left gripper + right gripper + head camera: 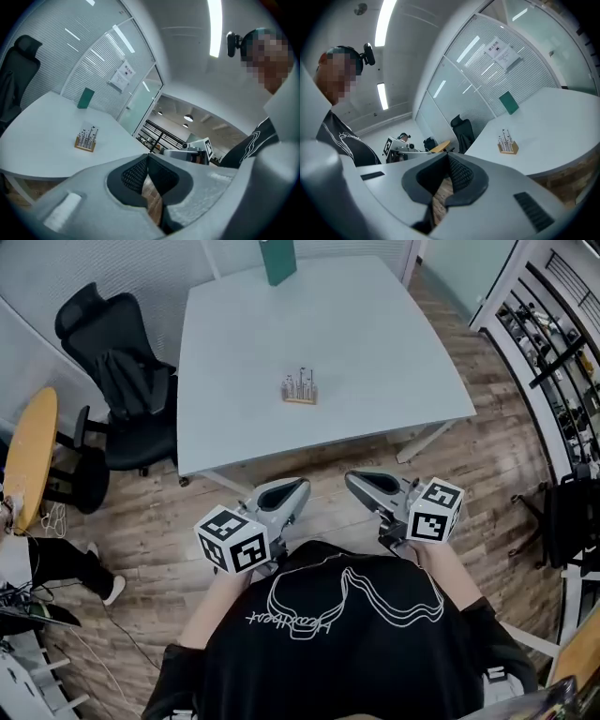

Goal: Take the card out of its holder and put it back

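Fingers [131, 174] of the left gripper [300, 487] meet tip to tip with nothing between them, and those of the right gripper [351, 478] do the same. Both are held close to the person, short of the table [394, 381]. The holder [300, 390] stands mid-table, well apart from both, with cards [302, 379] upright in it. The approach looks to be the step in hand. The next move calls for reaching in, parting one pair of fingers and lining up on a card.

table top [394, 343]: bare around card holder [300, 388], open approach from near edge | far edge: green box [277, 261] upright, well apart from holder | left side: black office chair [117, 381] just beside table | right side: shelving [553, 343] well apart
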Tool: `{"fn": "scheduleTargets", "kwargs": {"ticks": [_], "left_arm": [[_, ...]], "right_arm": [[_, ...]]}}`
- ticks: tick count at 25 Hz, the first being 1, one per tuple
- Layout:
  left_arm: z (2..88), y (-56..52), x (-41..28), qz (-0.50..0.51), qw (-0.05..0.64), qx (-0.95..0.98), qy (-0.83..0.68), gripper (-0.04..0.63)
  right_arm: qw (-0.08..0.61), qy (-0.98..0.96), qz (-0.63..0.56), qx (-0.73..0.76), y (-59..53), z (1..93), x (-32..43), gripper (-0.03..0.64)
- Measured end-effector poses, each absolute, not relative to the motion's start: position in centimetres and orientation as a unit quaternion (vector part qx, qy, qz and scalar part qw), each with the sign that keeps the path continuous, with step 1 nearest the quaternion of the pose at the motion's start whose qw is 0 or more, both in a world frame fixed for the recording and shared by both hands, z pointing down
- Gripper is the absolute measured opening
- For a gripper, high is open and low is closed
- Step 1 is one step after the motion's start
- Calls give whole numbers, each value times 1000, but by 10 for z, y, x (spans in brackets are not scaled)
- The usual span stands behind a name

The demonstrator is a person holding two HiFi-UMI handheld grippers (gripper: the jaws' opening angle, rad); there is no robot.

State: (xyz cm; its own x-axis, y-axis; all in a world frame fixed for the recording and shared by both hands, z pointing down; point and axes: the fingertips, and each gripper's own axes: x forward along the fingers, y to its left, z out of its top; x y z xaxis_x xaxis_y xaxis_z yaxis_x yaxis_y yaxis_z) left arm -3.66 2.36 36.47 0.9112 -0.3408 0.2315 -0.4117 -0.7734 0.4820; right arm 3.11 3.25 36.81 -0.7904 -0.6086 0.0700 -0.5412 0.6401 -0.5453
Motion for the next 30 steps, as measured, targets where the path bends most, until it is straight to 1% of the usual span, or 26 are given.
{"fn": "scheduleTargets", "kwargs": {"ticks": [6, 15, 21, 30], "left_arm": [[379, -30, -51, 68, 281, 936, -201, 14], [395, -73, -40, 69, 304, 925, -218, 14], [403, -110, -34, 72, 318, 911, -252, 14], [431, -164, -24, 80, 359, 881, -296, 14]], "right_arm": [[58, 900, -279, -329, -15, 376, 24, 6], [48, 900, -288, -324, -70, 394, 40, 9], [31, 910, -293, -293, -118, 407, 44, 26], [3, 908, -314, -276, -194, 435, 59, 51]]}}
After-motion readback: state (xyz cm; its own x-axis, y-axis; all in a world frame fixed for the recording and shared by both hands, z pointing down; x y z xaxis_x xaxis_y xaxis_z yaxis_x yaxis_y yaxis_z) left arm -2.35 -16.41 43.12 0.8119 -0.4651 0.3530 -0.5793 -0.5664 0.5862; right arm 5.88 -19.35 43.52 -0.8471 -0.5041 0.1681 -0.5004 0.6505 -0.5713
